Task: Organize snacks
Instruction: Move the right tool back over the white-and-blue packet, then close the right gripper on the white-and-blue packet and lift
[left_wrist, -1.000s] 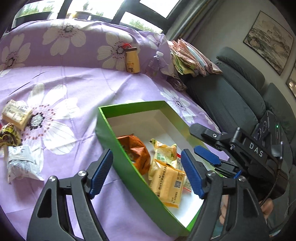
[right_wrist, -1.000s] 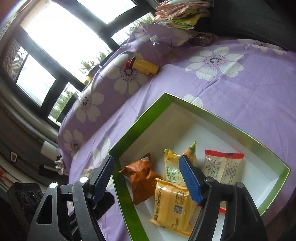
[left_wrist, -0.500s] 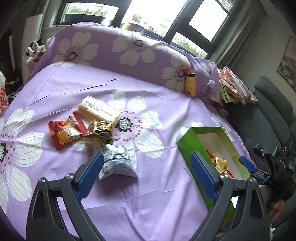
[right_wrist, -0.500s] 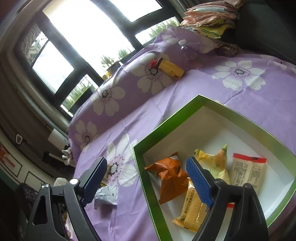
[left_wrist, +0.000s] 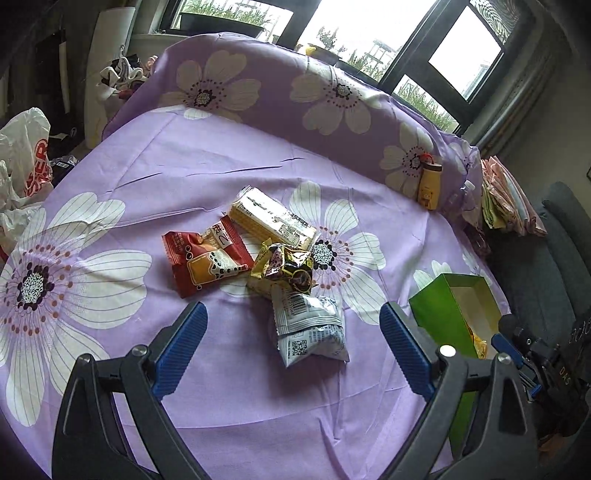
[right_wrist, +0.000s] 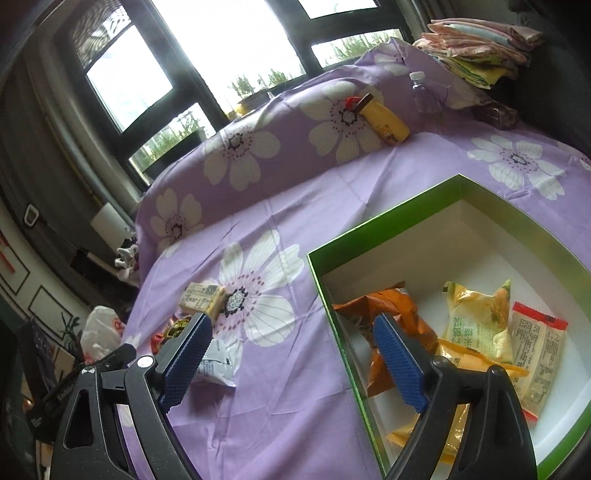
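Observation:
Several loose snack packets lie on the purple flowered cloth: a white-grey packet (left_wrist: 310, 328), a gold-and-black one (left_wrist: 284, 266), a red one (left_wrist: 207, 258) and a long cream wafer pack (left_wrist: 273, 218). My left gripper (left_wrist: 291, 308) hangs open just in front of the white-grey packet, holding nothing. To the right stands the green box (left_wrist: 439, 314). The right wrist view looks into the green box (right_wrist: 343, 236), which holds an orange packet (right_wrist: 384, 310), a yellow-green packet (right_wrist: 476, 321) and a red-edged packet (right_wrist: 539, 350). My right gripper (right_wrist: 291, 319) is open and empty, straddling the box's near left wall.
A yellow bottle (left_wrist: 430, 184) and a clear water bottle (right_wrist: 423, 92) lean on the raised cloth ridge at the back. Folded cloths (right_wrist: 480, 48) are stacked at the far right beside a grey sofa (left_wrist: 554, 258). A white plastic bag (left_wrist: 26, 162) sits off the left edge.
My left gripper has swung left from over the box to the loose packets, and its jaws have widened. The right gripper has rolled and shifted left over the box wall, jaws wider too.

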